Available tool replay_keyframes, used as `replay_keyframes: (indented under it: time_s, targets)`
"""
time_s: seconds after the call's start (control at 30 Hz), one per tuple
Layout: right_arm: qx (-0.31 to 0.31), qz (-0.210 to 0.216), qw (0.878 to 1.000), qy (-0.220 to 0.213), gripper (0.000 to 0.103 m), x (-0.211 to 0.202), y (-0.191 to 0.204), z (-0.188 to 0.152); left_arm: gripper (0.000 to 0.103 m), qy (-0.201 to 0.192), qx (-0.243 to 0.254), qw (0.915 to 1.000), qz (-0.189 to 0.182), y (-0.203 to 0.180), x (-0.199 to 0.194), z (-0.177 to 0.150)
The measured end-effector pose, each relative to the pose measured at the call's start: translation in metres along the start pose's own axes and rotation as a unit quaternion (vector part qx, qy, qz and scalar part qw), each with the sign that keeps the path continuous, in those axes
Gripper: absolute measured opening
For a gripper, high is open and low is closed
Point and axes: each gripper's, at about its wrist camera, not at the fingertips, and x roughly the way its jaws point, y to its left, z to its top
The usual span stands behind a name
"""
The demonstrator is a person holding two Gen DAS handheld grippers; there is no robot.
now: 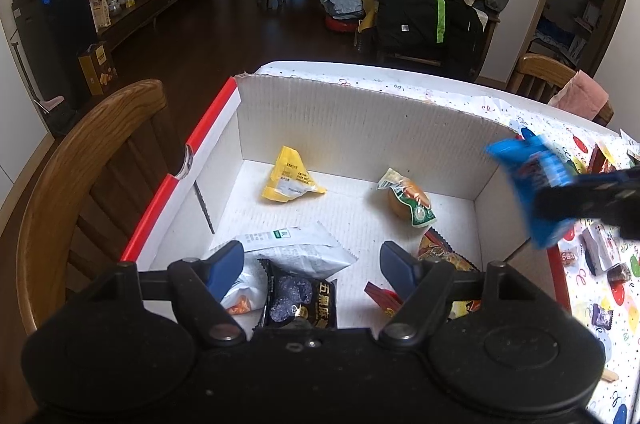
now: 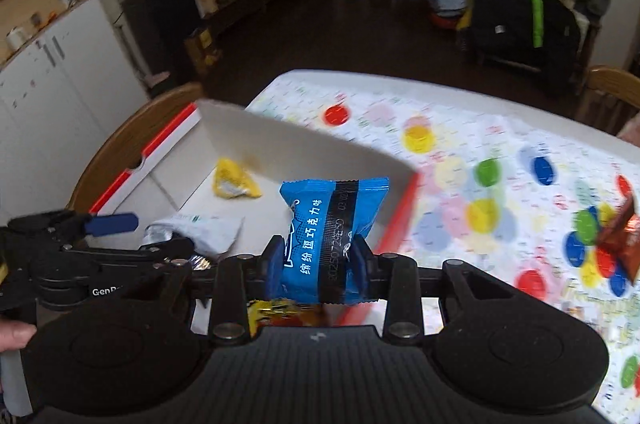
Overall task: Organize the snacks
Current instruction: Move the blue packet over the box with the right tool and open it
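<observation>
A white cardboard box (image 1: 352,120) with red edges sits on the table and holds several snacks: a yellow packet (image 1: 289,177), an orange-green one (image 1: 412,200), a white pouch (image 1: 296,250) and a black packet (image 1: 300,300). My left gripper (image 1: 314,264) hovers open over the box's near end, nothing between its fingers. My right gripper (image 2: 318,258) is shut on a blue snack packet (image 2: 328,236), held above the box's right wall (image 2: 320,148). In the left wrist view that blue packet (image 1: 528,184) hangs at the right rim.
Loose wrapped snacks (image 1: 600,248) lie on the dotted tablecloth (image 2: 480,152) right of the box; a brown packet (image 2: 624,240) lies at the far right. A wooden chair (image 1: 92,160) stands against the box's left side, another chair (image 1: 548,76) at the far corner.
</observation>
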Motion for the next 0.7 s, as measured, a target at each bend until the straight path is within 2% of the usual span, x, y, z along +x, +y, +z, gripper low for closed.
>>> replay_keyframes:
  time_s: [0.17, 0.33, 0.4, 0.47, 0.7]
  targets:
    - [-0.022, -0.003, 1.0, 0.016, 0.035, 0.021, 0.014, -0.005, 0.074, 0.001, 0.0, 1.0, 0.0, 0.001, -0.001, -0.002]
    - [-0.019, 0.005, 1.0, 0.02, 0.037, 0.019, 0.013, -0.009, 0.074, 0.001, -0.001, 1.0, 0.0, 0.001, -0.004, -0.005]
    - [-0.014, 0.008, 1.0, 0.019, 0.045, 0.015, 0.01, -0.01, 0.074, -0.002, -0.003, 1.0, -0.002, 0.0, -0.008, -0.005]
    - [-0.01, 0.011, 1.0, 0.012, 0.058, 0.007, 0.007, -0.012, 0.074, -0.005, -0.003, 1.0, -0.004, -0.003, -0.013, -0.006]
    - [-0.01, 0.024, 1.0, -0.004, 0.064, -0.027, -0.001, -0.02, 0.076, -0.023, 0.003, 0.9997, -0.01, -0.023, -0.038, -0.009]
